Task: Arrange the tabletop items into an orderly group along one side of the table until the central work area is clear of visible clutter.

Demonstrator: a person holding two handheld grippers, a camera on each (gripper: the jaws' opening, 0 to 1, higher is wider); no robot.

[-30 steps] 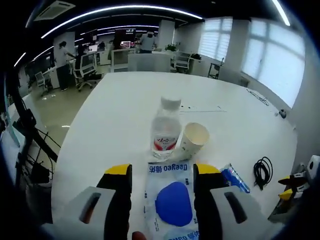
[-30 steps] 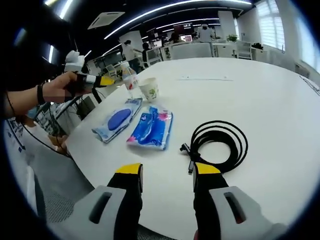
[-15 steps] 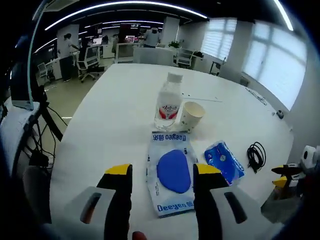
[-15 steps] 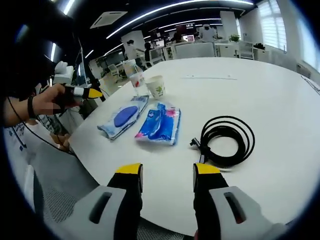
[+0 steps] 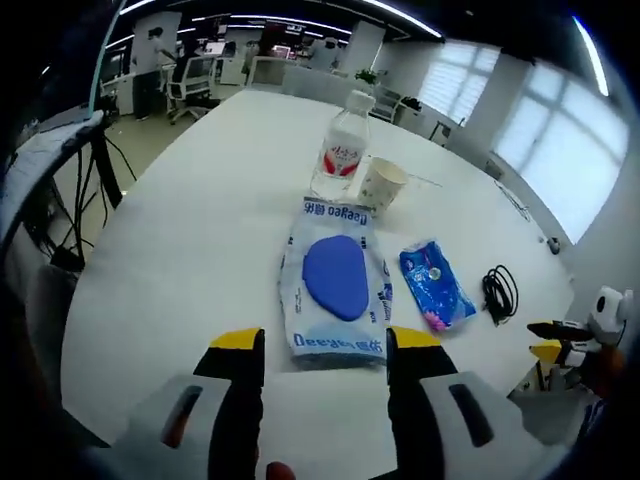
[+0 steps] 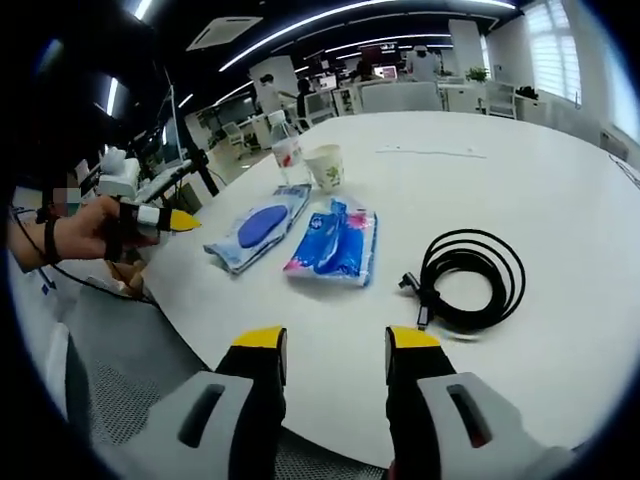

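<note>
Both handheld rigs look the same: the left grey-bodied black-jawed claw [image 5: 325,345] and the right matching grey-and-black claw [image 6: 326,345] have yellow-capped tips and a dark slot in each grey shoulder. The person's hand [image 6: 85,228] wears a dark wristband [image 6: 46,240].

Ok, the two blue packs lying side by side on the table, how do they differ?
The wipes pack is larger, pale blue-white with a dark blue oval flap and printed lettering; the tissue pack is smaller, bright blue with a pink end. The wipes pack lies flat and smooth; the tissue pack looks crinkled and puffier. Both are soft plastic packs lying flat near the table's edge, apart from each other.
</note>
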